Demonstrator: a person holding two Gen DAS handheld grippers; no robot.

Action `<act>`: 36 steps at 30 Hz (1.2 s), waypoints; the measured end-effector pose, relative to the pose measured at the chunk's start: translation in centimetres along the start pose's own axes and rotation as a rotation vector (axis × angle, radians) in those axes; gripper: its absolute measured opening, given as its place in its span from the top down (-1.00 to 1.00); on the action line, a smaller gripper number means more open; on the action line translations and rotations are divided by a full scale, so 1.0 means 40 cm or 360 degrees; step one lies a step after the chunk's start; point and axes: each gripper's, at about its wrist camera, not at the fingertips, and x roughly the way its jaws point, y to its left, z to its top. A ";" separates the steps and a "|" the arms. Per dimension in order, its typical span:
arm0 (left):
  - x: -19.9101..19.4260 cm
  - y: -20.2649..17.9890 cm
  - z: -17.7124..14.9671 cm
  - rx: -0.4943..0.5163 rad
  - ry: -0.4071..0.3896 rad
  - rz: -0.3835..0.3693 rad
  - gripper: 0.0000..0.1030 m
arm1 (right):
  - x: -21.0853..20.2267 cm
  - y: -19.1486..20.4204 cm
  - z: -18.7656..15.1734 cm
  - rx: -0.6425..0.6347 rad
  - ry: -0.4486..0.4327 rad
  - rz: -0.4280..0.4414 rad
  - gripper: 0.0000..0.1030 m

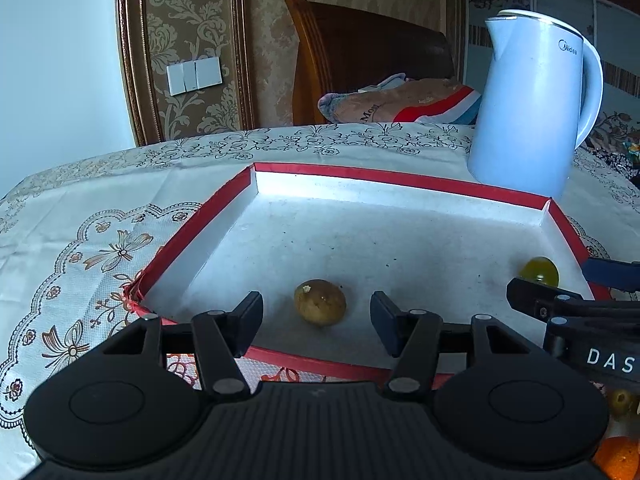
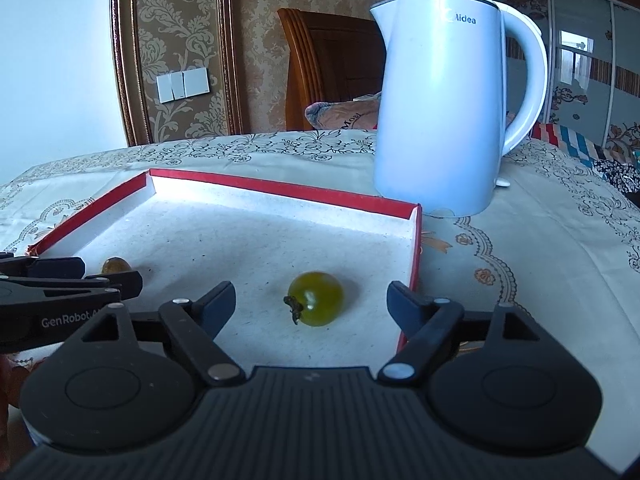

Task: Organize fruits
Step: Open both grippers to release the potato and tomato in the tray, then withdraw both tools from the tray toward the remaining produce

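Left wrist view: the left gripper point(image 1: 317, 320) hangs low over the near edge of the red-rimmed tray point(image 1: 400, 182), jaws spread wide and empty, with the brown fruit point(image 1: 320, 302) lying on the tray floor between and just ahead of the fingertips. The green tomato point(image 1: 539, 271) lies near the tray's right wall, partly behind the other tool. More fruit, orange and yellow, shows at the lower right corner, off the tray. The white kettle point(image 1: 532, 104) stands on the cloth-covered surface point(image 1: 80, 216) beyond the tray. Right wrist view: the right gripper point(image 2: 311, 303) is likewise open and holding nothing, the green tomato centred between its fingers, stem toward the camera. Risks, as judged: both fruits are round and loose on a smooth floor, so an off-centre closure could roll them aside; the grippers work side by side and may collide; a hard squeeze could split the tomato.
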 end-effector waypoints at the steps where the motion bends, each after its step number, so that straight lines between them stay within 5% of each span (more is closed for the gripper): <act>1: -0.006 0.002 -0.002 -0.0004 -0.0012 0.0001 -0.14 | -0.004 0.000 -0.002 -0.0002 -0.0004 0.0003 -0.60; 19: -0.104 0.032 -0.048 -0.0034 -0.0134 -0.0058 -0.29 | -0.065 0.000 -0.031 0.0003 -0.0082 0.0049 -0.85; 36: -0.180 0.075 -0.100 -0.0126 -0.0166 -0.0087 -0.32 | -0.116 -0.033 -0.069 0.0102 -0.0084 0.0103 -0.88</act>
